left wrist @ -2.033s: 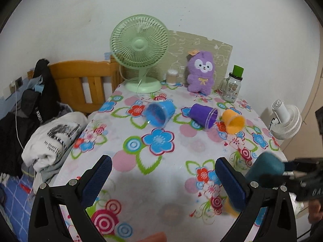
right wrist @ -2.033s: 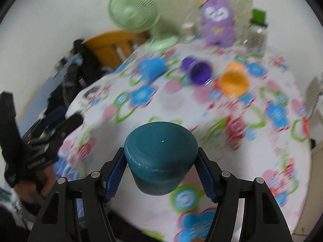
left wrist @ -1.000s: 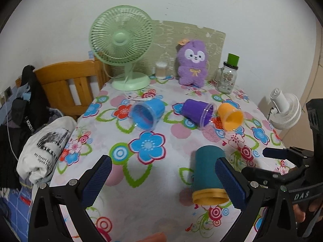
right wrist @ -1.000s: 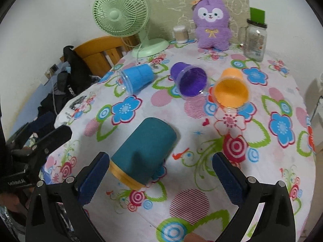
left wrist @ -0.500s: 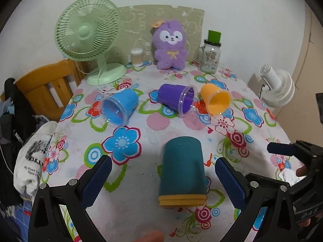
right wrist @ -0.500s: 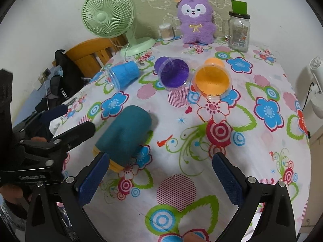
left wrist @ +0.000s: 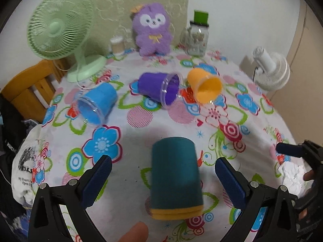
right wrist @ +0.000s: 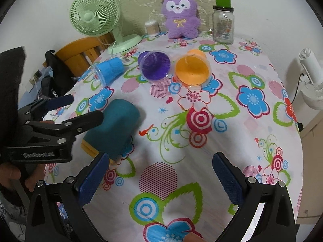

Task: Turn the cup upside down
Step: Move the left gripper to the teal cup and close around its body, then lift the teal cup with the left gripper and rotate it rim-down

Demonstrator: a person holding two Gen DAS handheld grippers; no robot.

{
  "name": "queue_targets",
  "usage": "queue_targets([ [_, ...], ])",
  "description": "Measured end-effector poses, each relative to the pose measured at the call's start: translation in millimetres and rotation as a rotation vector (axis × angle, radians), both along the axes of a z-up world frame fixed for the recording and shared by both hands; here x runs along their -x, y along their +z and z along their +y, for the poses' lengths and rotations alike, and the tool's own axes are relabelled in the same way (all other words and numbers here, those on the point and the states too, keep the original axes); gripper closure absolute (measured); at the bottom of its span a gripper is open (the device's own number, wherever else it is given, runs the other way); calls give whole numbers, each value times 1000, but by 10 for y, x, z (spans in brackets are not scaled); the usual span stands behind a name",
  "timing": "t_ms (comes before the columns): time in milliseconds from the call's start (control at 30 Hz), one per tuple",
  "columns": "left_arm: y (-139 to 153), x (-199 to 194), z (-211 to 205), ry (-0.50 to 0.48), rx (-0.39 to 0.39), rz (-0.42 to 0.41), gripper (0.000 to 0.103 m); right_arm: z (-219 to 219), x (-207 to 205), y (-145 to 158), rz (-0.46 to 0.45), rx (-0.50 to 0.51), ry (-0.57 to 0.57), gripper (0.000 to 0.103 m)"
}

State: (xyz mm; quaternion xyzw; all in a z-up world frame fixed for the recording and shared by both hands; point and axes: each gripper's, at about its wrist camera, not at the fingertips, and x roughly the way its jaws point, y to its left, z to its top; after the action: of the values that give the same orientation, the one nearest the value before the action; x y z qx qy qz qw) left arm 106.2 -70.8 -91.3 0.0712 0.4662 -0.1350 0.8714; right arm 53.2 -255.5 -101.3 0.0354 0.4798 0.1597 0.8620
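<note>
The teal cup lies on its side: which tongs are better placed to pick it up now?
Probably the left tongs. They are open with the teal cup between their fingers. The right tongs are open too, but the cup lies off to their left.

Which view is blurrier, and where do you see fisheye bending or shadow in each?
Left wrist view: softer overall, with the teal cup and green fan smeared; black corners and a curved table edge. Right wrist view: sharper, the plush toy crisp, with only the left gripper at the frame edge blurred; a soft shadow lies beside the teal cup.
</note>
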Motion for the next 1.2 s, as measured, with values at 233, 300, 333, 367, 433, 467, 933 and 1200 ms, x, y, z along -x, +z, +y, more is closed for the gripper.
queue_targets([
  [233,-259,-171,-194,-82,-91,119,0,-52,32,-15,2,11,-11,0],
  [300,-310,-223,-204,-75,-105,138,0,-70,29,-31,6,5,-13,0],
  [333,-330,-243,-216,-73,-113,145,0,-84,32,-33,8,-8,-10,0],
  [367,-345,-264,-221,-74,-117,154,0,-92,36,-29,8,-13,-9,0],
  [433,-381,-311,-226,-75,-111,176,0,-102,51,-11,-1,-12,-9,0],
  [467,-389,-329,-224,-69,-108,182,0,-107,56,-2,-5,-12,-9,0],
  [933,-652,-563,-265,-94,-89,340,32,-202,56,53,-24,-15,-22,0],
  [1200,-429,-487,-184,-69,-22,268,33,-205,86,39,-25,-23,-15,0],
])
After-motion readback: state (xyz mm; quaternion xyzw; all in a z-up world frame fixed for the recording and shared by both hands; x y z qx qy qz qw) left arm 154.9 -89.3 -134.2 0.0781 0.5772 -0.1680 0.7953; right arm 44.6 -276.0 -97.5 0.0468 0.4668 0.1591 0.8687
